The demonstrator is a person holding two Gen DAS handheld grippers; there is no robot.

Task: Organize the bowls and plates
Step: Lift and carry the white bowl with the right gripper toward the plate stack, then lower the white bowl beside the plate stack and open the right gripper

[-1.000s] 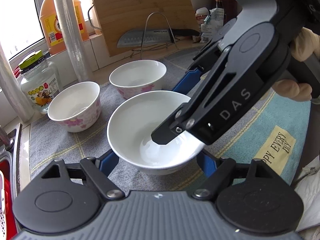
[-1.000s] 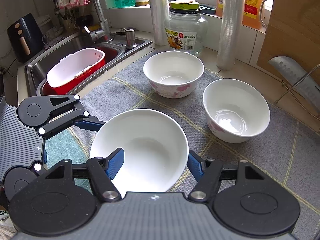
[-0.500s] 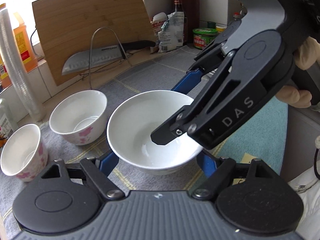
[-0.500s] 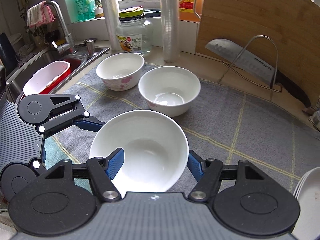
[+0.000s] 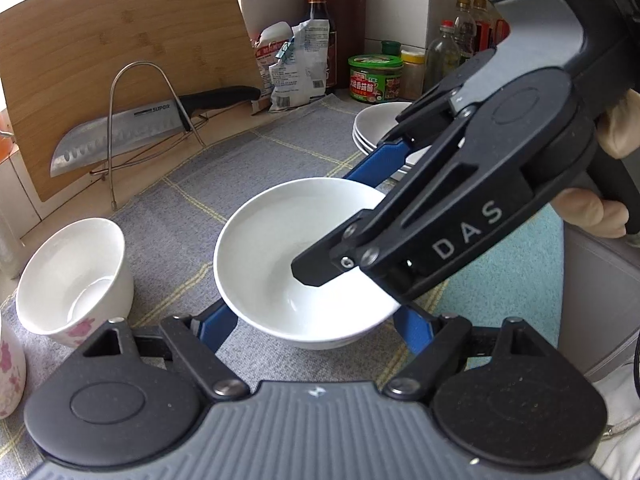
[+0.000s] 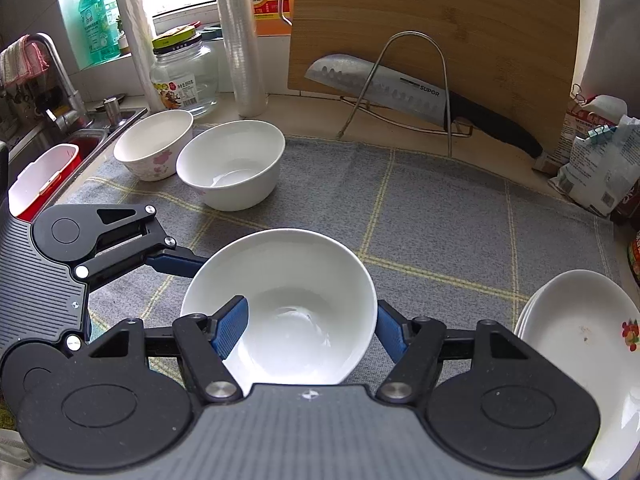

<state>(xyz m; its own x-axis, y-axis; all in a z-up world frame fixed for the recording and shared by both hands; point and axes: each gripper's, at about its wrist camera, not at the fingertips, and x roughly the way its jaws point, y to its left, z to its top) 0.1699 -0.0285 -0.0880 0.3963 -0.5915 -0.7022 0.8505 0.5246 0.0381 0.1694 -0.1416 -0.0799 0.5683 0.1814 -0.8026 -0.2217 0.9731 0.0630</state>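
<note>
A plain white bowl (image 5: 280, 240) is held over the grey cloth between both grippers. My left gripper (image 5: 316, 320) is shut on it, one blue finger on each side of its lower body. My right gripper (image 6: 312, 326) is shut on it too, its left finger (image 6: 232, 324) inside the bowl and its right finger outside the rim. It reaches in from the upper right in the left wrist view. Two floral bowls (image 6: 154, 144) (image 6: 232, 164) stand side by side at the far left. A stack of white plates (image 6: 580, 340) lies at the right.
A knife (image 6: 380, 84) rests on a wire rack in front of a leaning wooden cutting board (image 6: 440, 20). A glass jar (image 6: 184, 80) and a film roll (image 6: 240, 40) stand behind the floral bowls. The sink with a red tub (image 6: 40, 176) is far left. Packets and bottles (image 5: 304, 60) line the back right.
Both grippers have carried the white bowl to the right across the cloth. The floral bowls have slid to the left of both views and the stack of plates has come into sight.
</note>
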